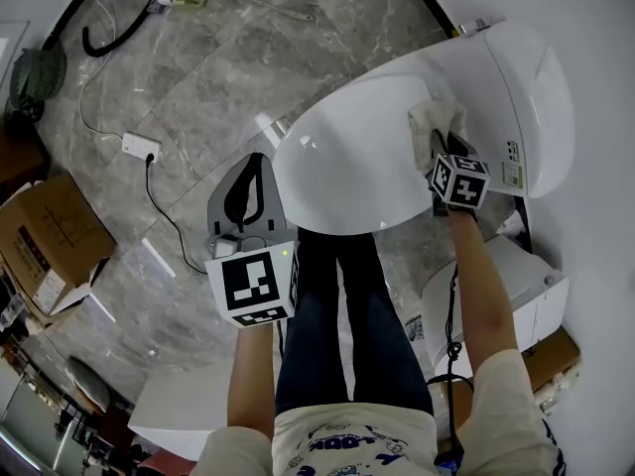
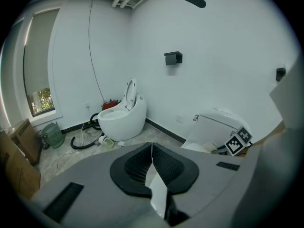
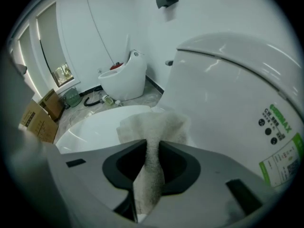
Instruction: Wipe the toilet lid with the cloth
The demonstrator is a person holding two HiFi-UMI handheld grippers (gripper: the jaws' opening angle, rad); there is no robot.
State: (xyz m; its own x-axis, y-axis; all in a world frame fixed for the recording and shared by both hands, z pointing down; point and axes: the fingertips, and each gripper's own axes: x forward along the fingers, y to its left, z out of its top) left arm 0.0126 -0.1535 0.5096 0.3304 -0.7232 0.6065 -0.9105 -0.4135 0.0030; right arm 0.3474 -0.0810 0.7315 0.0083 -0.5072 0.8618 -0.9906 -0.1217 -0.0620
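A white toilet with its lid (image 1: 347, 167) closed stands in front of me in the head view. My right gripper (image 1: 444, 147) is shut on a cream cloth (image 1: 435, 119), which lies pressed on the lid's right part near the tank. In the right gripper view the cloth (image 3: 154, 127) bunches out past the jaws onto the lid (image 3: 95, 127). My left gripper (image 1: 245, 191) hangs left of the toilet over the floor, shut with nothing in it. Its view shows closed black pads (image 2: 166, 167) and the toilet (image 2: 216, 127) to the right.
A second white toilet (image 2: 121, 113) with raised lid stands by the far wall, with a hose and bottle beside it. Cardboard boxes (image 1: 50, 241) sit at left, a power strip (image 1: 141, 147) and cable on the marble floor. A white unit (image 1: 516, 300) stands right of my legs.
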